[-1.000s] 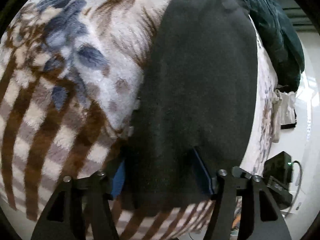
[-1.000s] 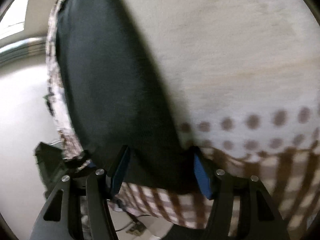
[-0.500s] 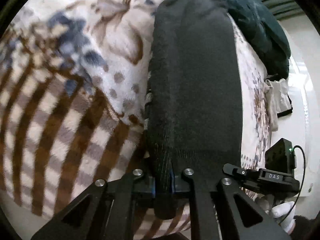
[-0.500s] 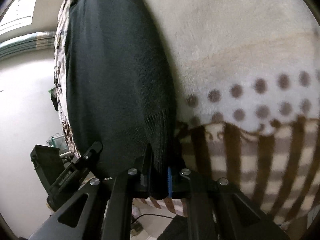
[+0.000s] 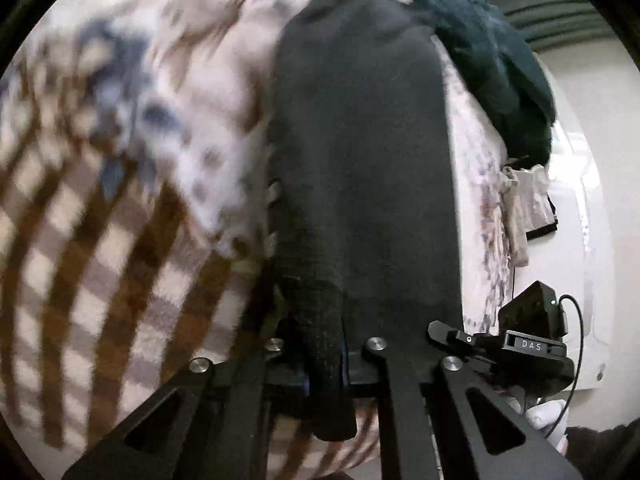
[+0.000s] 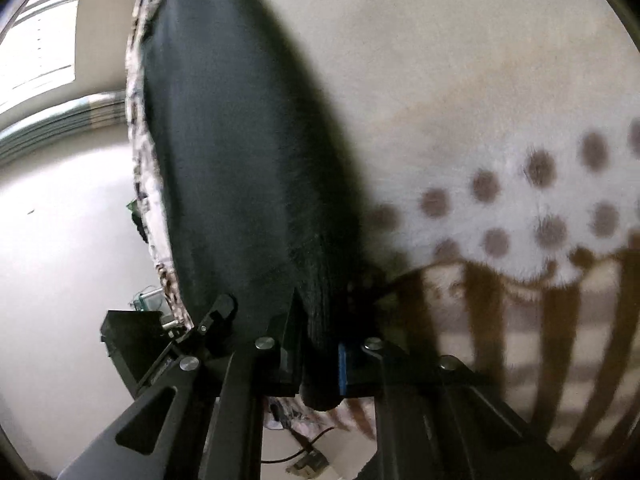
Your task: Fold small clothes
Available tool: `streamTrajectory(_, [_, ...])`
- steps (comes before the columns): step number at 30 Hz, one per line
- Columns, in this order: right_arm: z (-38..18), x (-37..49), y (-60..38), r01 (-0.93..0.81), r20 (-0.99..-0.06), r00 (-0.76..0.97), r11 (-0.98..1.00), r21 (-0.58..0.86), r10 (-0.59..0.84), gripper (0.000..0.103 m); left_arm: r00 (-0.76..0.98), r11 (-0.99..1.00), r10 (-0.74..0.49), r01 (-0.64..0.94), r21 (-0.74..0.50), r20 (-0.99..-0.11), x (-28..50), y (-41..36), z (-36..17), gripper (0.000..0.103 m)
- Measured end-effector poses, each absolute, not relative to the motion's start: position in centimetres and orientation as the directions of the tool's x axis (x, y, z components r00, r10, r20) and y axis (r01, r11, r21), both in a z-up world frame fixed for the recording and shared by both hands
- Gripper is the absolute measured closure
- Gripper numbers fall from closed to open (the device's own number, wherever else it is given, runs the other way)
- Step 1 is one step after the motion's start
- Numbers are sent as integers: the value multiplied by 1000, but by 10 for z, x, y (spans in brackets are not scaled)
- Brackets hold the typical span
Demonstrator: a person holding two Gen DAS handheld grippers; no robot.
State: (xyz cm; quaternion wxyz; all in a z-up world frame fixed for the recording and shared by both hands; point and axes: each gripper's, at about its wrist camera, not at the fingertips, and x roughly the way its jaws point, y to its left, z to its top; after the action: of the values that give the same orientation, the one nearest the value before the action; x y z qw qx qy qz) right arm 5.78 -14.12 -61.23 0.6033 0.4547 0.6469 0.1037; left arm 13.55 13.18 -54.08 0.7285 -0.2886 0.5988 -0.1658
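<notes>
**A:** So where's the black garment [image 5: 360,168] sitting relative to the two grippers? Going left to right.

**B:** Left gripper [image 5: 325,376] first: its jaws are pinched right down on the near left corner of the garment, with a bunched, ribbed bit of hem squeezed between the blue pads and a tail of it poking out below. From there the cloth runs straight away from the jaws, up the left wrist view, across the patterned blanket [image 5: 120,240] toward a dark green pile [image 5: 492,68] at the far end.

**A:** And the right one?

**B:** Right gripper [image 6: 320,368] has the other near corner. Its jaws are closing the last little bit, with the hem already clamped between the pads. Same story: the garment stretches away from it along the bed, with the spotted and striped part of the blanket on its right.

**A:** So the long axis points away from both of them?

**B:** Yeah, that's the bit that matters. Both grippers hold the same near short edge, one corner each, and the length lies dead ahead of the jaws. Neither one looks nearer the far end. My guess is the fold means carrying that near edge forward over the length toward the far end, both hands together so it stays square.

**A:** Far edge visible?

**B:** Only in the left view, up near the green pile.
</notes>
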Motion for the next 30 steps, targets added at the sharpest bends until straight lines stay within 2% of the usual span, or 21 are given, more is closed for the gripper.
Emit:
streamTrajectory(8, [-523, 94, -132, 319, -660, 254, 582, 748, 708, 91, 366, 744, -622, 1, -668, -692, 181, 142, -451, 96])
streamTrajectory(15, [-450, 182, -128, 229, -614, 393, 574, 786, 685, 91, 451, 683, -666, 46, -729, -595, 267, 143, -409, 96])
streamTrajectory(21, [-426, 284, -165, 178, -593, 480, 590, 787, 647, 91, 486, 624, -685, 7, -782, -542, 375, 147, -412, 95])
streamTrajectory(26, [-432, 395, -187, 159, -619, 520, 645, 747, 588, 91, 481, 633, -667, -37, -773, -569, 489, 139, -450, 95])
streamTrajectory(28, [-444, 441, -187, 148, -628, 514, 661, 736, 584, 91, 472, 629, -662, -73, -774, -582, 533, 138, -472, 92])
streamTrajectory(30, [-463, 493, -191, 167, -640, 512, 665, 728, 573, 87, 432, 637, -657, -119, -762, -617, 570, 140, -495, 81])
